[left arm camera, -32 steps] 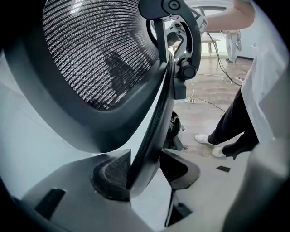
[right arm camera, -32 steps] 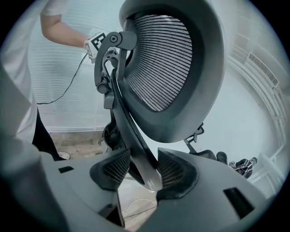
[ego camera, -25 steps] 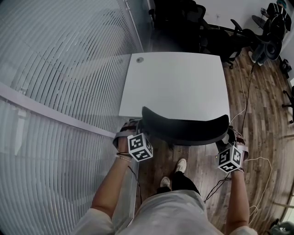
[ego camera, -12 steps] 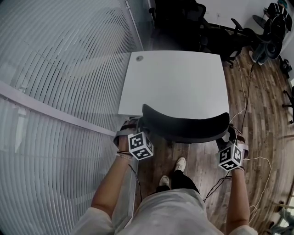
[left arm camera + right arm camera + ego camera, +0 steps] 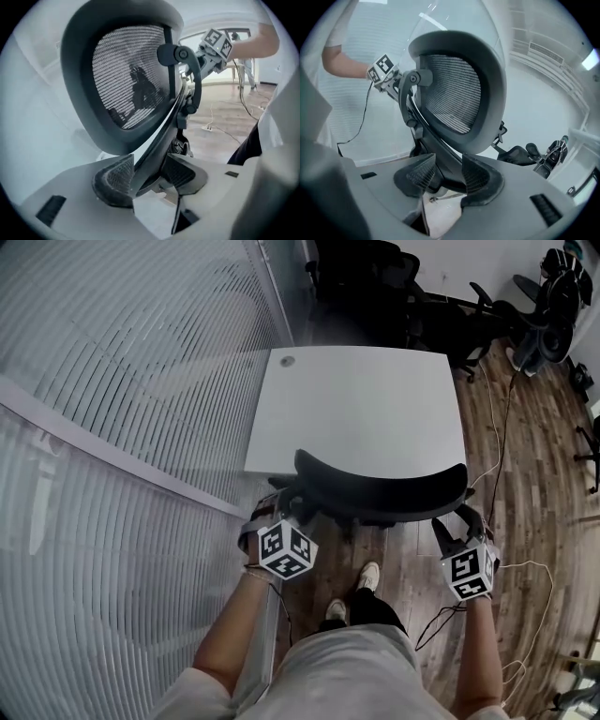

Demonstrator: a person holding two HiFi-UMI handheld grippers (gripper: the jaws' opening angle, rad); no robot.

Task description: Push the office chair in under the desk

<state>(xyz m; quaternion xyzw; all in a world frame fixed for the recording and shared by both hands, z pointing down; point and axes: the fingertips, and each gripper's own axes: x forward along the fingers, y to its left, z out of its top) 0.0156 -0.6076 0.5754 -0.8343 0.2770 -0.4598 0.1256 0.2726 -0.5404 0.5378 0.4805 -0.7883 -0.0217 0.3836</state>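
Head view: we see the office chair (image 5: 380, 491) at the bench's (image 5: 361, 404) six o'clock edge. Left gripper view alone shows our left tool (image 5: 147, 176) opening, backrest strut (image 5: 159, 136) loose between its jaws. Right gripper view: right tool (image 5: 447, 176) closing round it, unclamped.

light bright, diffuse | edges fisheye-warped, corners dark | office chair (image 5: 126, 79) mesh sharp, foreground soft

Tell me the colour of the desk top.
Plain white, no pattern. The desk shows best in the head view.

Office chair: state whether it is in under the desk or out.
In: chair backrest overlaps the near edge of the desk; no seat shows.
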